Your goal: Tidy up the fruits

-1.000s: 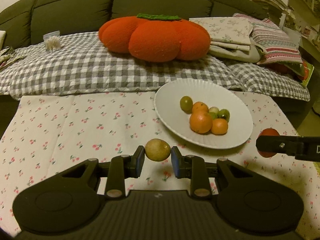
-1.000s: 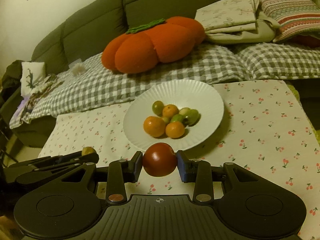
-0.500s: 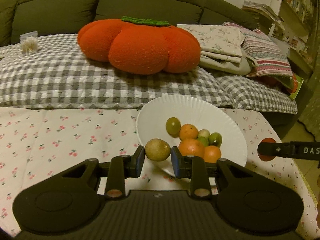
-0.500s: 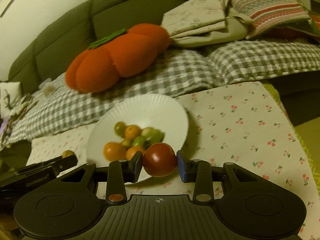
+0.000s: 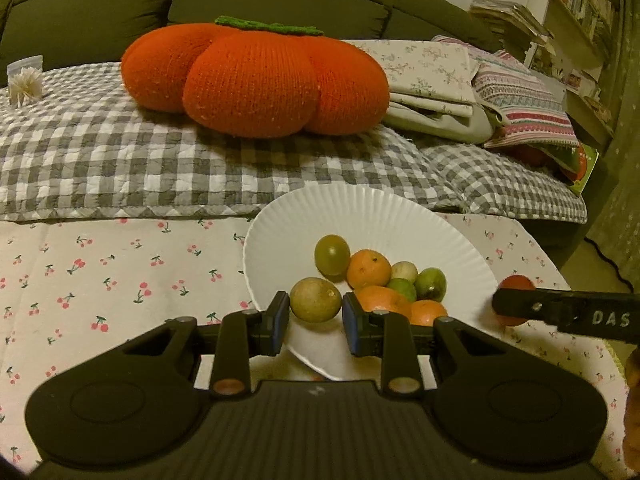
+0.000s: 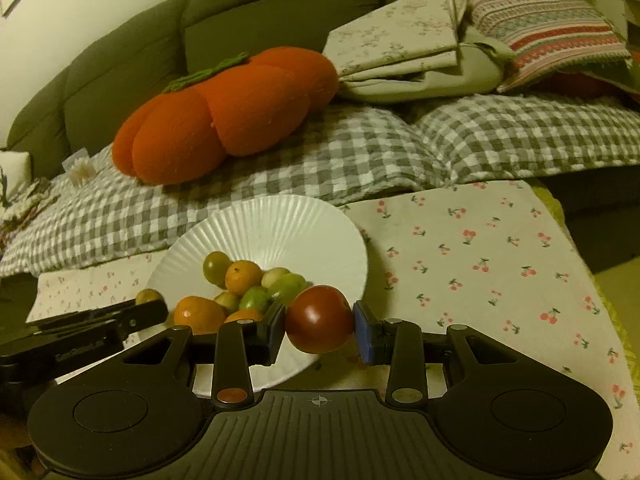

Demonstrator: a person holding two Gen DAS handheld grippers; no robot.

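Left gripper (image 5: 315, 317): it is clamping a round yellow-green fruit (image 5: 315, 299) between its two blue pads, and the fruit is hanging over the near left rim of the white paper plate (image 5: 400, 216).
Right gripper (image 6: 319, 326): it is gripping a dark red tomato (image 6: 319, 319) between its pads — the tomato is sitting over the plate's near right edge, just beside the piled fruit.
Cross views: in the left wrist view the right gripper's black finger is reaching in from the right with the tomato showing behind its tip; in the right wrist view the left gripper is coming in from the left, its fruit peeking above the finger.
Plate contents: an olive-green round fruit (image 5: 332, 255) is lying at the back, an orange mandarin (image 5: 368, 269) is touching it, and small pale and green fruits (image 5: 430, 284) are crowding beside it, with more orange fruit (image 5: 380, 300) nearest the left gripper.
Surface: the plate is resting on a cherry-print cloth (image 5: 120, 272).
Surroundings: a big orange pumpkin cushion (image 5: 256, 80) is lying on a grey checked quilt (image 5: 100, 160) behind the plate — folded floral linen (image 5: 424, 68) and a striped pillow (image 5: 524, 104) are stacked to its right, against a dark green sofa (image 5: 100, 8).
In the way: only the pile itself is lying between the two held fruits.
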